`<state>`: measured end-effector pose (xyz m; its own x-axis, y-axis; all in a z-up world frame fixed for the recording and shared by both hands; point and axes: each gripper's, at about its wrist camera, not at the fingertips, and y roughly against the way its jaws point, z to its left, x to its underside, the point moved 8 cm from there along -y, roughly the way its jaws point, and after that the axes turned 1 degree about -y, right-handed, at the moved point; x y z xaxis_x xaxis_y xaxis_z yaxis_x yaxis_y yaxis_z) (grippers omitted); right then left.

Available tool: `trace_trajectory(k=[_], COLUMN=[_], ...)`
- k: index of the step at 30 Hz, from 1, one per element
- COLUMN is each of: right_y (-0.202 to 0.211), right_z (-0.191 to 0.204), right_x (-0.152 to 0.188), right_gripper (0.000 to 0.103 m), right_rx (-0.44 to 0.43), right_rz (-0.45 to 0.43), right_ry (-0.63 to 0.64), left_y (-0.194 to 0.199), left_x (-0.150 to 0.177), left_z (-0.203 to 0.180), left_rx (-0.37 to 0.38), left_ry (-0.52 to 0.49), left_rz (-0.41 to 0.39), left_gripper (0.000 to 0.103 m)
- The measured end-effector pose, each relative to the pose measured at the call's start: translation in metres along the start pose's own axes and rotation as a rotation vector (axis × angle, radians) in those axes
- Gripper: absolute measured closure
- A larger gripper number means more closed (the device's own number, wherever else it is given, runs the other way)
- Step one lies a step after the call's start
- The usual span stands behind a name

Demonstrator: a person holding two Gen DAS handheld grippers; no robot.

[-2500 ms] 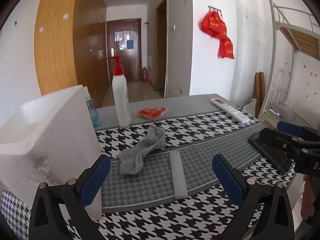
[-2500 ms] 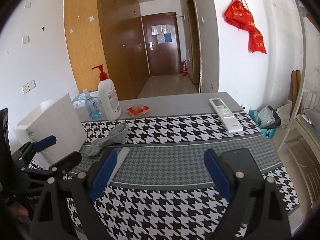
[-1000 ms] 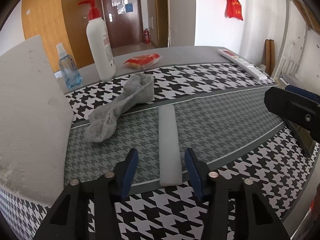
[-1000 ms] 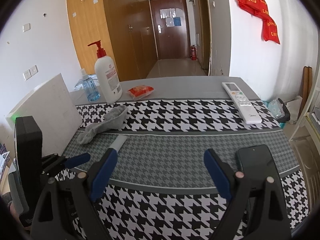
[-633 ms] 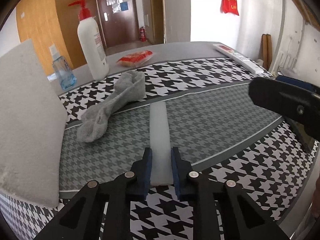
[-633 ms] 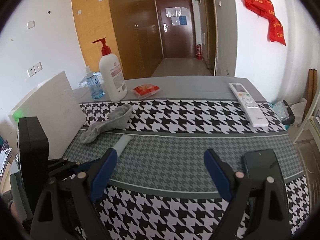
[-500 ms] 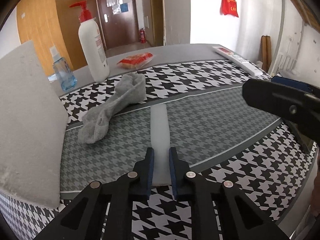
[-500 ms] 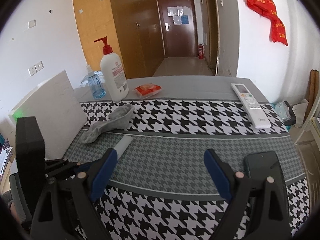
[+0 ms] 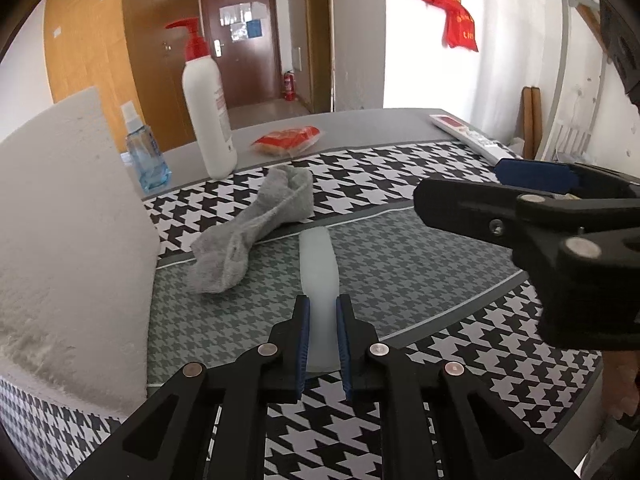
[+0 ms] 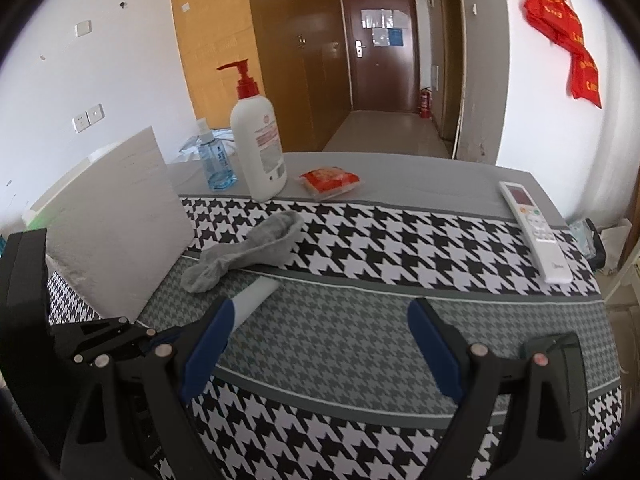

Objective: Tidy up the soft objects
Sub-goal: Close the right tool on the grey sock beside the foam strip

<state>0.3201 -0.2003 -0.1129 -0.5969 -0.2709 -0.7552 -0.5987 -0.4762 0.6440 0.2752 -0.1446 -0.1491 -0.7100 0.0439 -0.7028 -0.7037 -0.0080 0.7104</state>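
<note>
Left wrist: the left tool [image 9: 322, 334] pinches the near end of the strip [image 9: 319, 264], flat on the desk [image 9: 400, 264], likely to lift it; sock [image 9: 256, 226] at 11 o'clock.

Right wrist: the right tool [image 10: 320, 344] is spread wide, empty, perhaps ready for the sock [image 10: 248, 250] at 11.

A lived-in dormitory or small flat, seen from a table by the hallway.

Beyond the table [image 10: 400, 168] with its houndstooth cloth [image 10: 380, 248], a tiled corridor runs to a brown entrance door [image 10: 380, 48] with a fire extinguisher [image 10: 426, 102] beside it. To its left stand wooden wardrobes [image 10: 224, 40]; to its right a metal bunk-bed frame [image 9: 568, 40] and red hangings [image 10: 568, 36] on the white wall.
</note>
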Motion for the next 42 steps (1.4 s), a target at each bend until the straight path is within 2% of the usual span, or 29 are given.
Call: trace_trajectory(k=[18,42], right_y=[-0.036,-0.084], right_z=[0.024,0.054], right_x=[-0.011,-0.024], right_gripper=[0.012,0.012], right_rx=[-0.032,-0.017], right_rz=[0.07,0.187], right_ry=[0.06,0.09], left_y=[0.011,0.027], left_x=[0.007,0.033], left_z=[0.026,0.06], left_rx=[0.061,0.068], left_ry=[0.073,0.107], left_rz=[-0.013,-0.005], left_gripper=[0.089,0.089])
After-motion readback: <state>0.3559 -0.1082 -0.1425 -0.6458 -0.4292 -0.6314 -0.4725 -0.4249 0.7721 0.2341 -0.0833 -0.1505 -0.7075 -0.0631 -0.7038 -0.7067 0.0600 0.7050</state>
